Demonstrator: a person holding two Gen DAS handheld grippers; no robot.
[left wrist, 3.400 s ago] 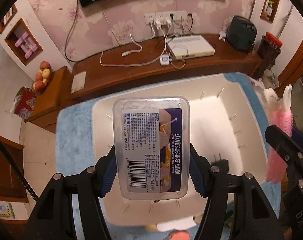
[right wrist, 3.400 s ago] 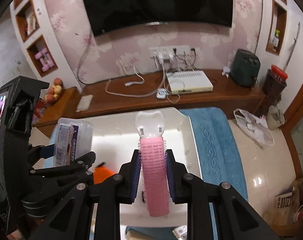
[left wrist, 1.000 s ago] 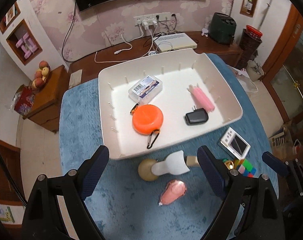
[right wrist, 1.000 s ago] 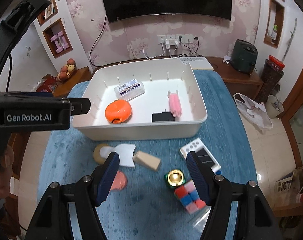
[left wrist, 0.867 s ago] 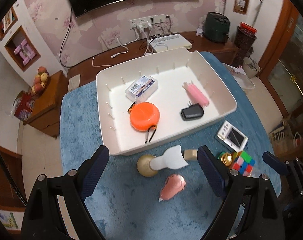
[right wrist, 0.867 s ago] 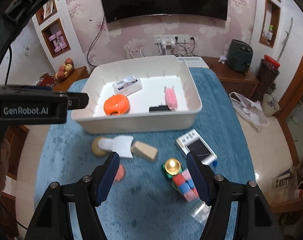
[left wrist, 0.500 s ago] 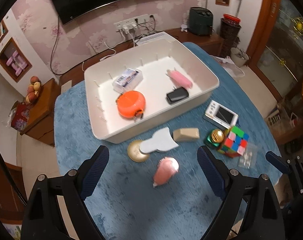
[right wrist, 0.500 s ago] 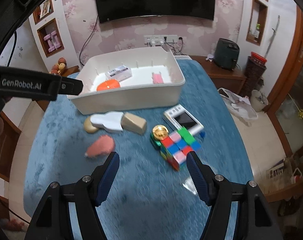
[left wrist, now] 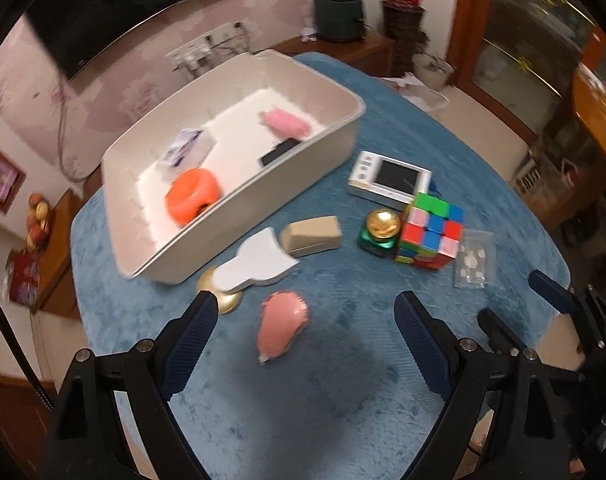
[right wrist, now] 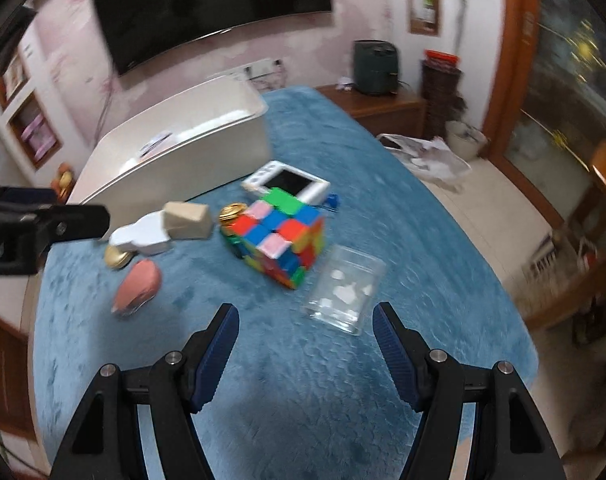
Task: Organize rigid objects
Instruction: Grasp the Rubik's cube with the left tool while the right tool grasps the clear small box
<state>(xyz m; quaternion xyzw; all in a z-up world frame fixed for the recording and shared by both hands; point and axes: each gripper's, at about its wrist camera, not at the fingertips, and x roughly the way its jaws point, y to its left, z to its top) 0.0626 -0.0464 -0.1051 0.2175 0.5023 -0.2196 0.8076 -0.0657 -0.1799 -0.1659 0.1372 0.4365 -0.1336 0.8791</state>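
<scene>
1. while its jaws stand wide apart and hold nothing, the left gripper (left wrist: 305,342) hovers above the blue plush table cover (left wrist: 343,392), with the pink oval brush (left wrist: 282,326) lying between its fingers in view.
2. behind it, the cream rectangular plastic bin (left wrist: 239,200) holds an orange round case (left wrist: 193,196), a pink hair roller (left wrist: 285,122), a black adapter partly hidden by the wall, and a blurred clear box.
3. the right gripper (right wrist: 305,344) is equally wide and empty, near a clear plastic packet (right wrist: 345,290).
4. beside the packet sits a multicoloured puzzle cube (right wrist: 281,238); motion blur smears everything.
</scene>
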